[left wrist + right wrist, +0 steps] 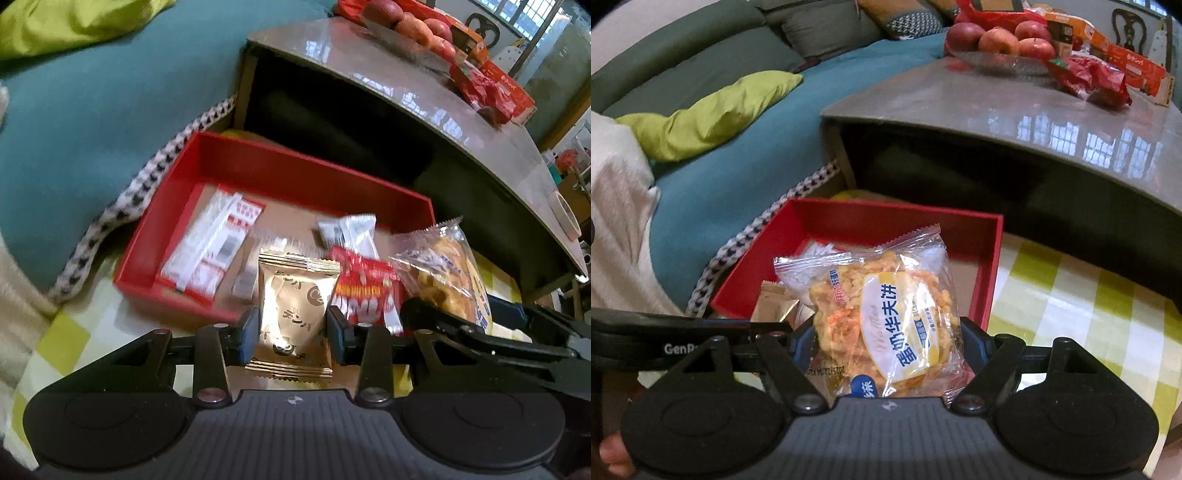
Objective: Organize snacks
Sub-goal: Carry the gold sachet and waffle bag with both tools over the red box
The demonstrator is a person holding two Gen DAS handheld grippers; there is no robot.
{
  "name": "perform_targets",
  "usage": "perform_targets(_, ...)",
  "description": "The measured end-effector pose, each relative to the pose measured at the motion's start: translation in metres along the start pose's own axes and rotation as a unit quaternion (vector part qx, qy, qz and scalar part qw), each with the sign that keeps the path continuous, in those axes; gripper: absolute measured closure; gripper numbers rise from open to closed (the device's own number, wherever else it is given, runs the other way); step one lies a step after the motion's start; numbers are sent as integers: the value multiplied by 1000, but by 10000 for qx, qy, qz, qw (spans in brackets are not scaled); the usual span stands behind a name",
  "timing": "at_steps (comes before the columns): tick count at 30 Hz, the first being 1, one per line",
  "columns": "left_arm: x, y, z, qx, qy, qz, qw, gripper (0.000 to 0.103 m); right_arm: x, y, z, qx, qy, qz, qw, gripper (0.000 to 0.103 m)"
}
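Gold foil crinkles between the pads of the left gripper (291, 328), which is clamped on a small gold packet (293, 314) held upright, its long axis running from the crimped bottom seam near the camera up toward the red box (295, 173). The right gripper (886, 339) is closed on a clear waffle packet (882, 317), gripped across its width, with its long axis pointing away from the camera toward the same box and its printed label facing up. Both packets hang just short of the box's near wall, over a green-checked cloth (1071, 295). Inside the box already lie white and red stick packs (210, 243) along the left side, a white packet (351, 229) and a red packet (365, 291) nearer the middle. The main risk, as I judge it, is slippage: both wrappers are slick and air-filled, so a pinch on the film alone could let them slide or twist out. The two grippers also sit close together, so releasing both at once could make them collide, or pile the packets onto the snacks underneath.
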State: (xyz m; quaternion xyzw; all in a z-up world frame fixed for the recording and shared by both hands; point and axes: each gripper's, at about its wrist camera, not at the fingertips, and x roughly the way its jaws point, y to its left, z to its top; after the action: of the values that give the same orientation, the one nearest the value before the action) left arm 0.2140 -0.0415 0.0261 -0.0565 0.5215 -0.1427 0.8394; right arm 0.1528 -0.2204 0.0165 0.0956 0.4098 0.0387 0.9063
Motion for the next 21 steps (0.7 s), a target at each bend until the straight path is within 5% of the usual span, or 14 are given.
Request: perform_targets(21, 55, -3, 32, 129, 17, 511, 9986, 56, 61, -12, 24, 135, 183, -148, 9996, 19)
